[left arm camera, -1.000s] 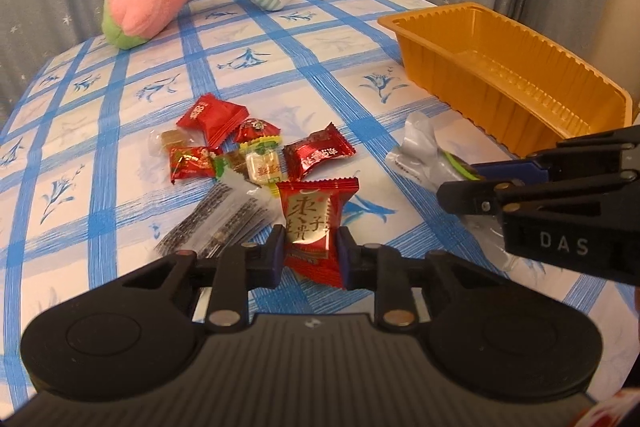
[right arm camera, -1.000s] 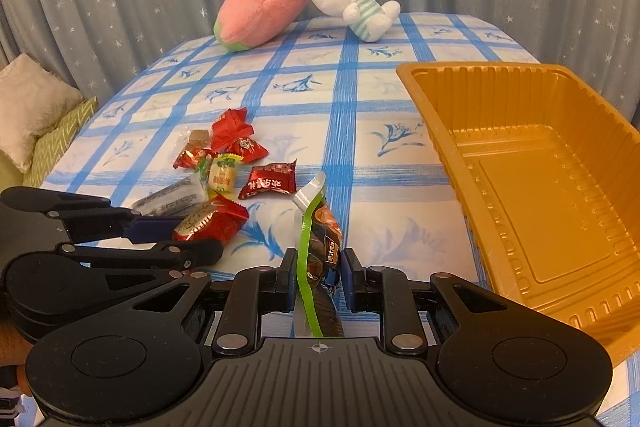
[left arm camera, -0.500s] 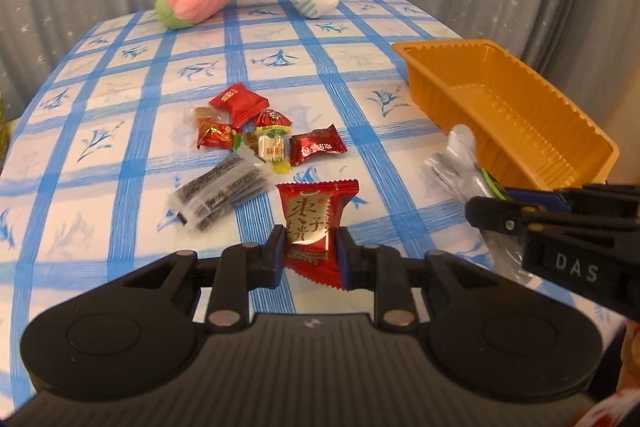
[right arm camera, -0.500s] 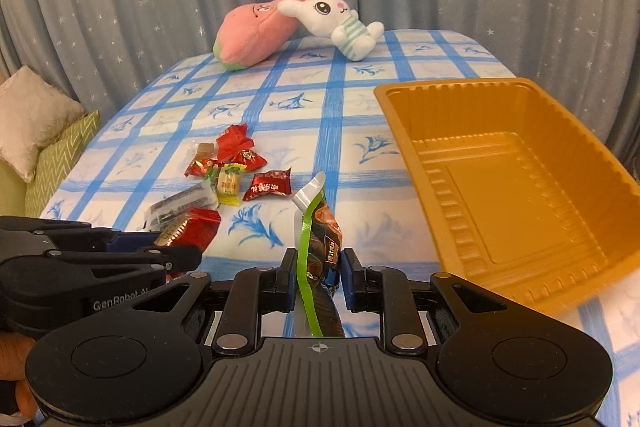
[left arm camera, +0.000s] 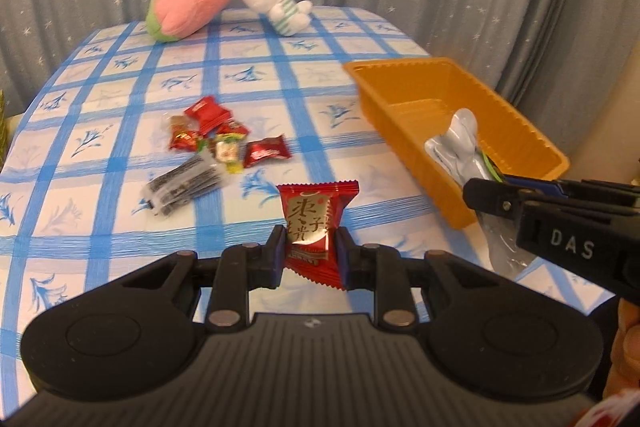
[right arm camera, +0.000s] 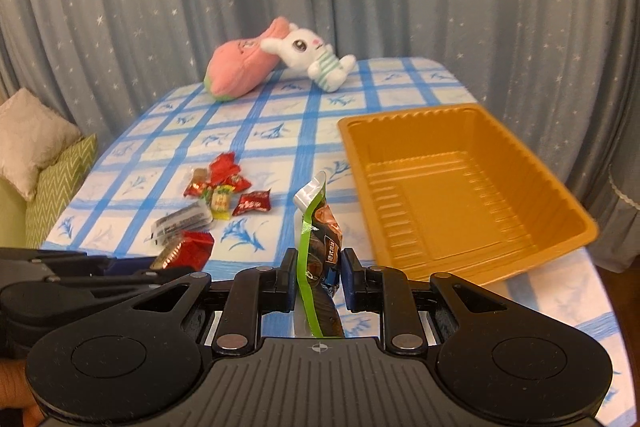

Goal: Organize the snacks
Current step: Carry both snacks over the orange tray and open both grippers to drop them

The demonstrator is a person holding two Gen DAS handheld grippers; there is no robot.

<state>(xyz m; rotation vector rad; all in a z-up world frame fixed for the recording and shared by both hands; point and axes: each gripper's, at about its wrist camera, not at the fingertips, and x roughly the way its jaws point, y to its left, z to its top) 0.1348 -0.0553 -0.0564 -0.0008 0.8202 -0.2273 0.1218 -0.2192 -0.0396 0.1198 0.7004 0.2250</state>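
Above checked cloth, left tool pinches red candy; right tool pinches green packet.

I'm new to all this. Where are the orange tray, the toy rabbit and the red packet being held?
orange tray (right arm camera: 536, 183): right wrist view, right wall.
toy rabbit (right arm camera: 306, 47): right wrist view, face.
red packet (left arm camera: 310, 223): left wrist view, gold label.

left gripper: both fingers closed on a red candy packet, held upright above the table. right gripper: fingers clamped on a green-edged snack pouch, pouch standing upright. the two grippers sit side by side, each visible in the other's view.
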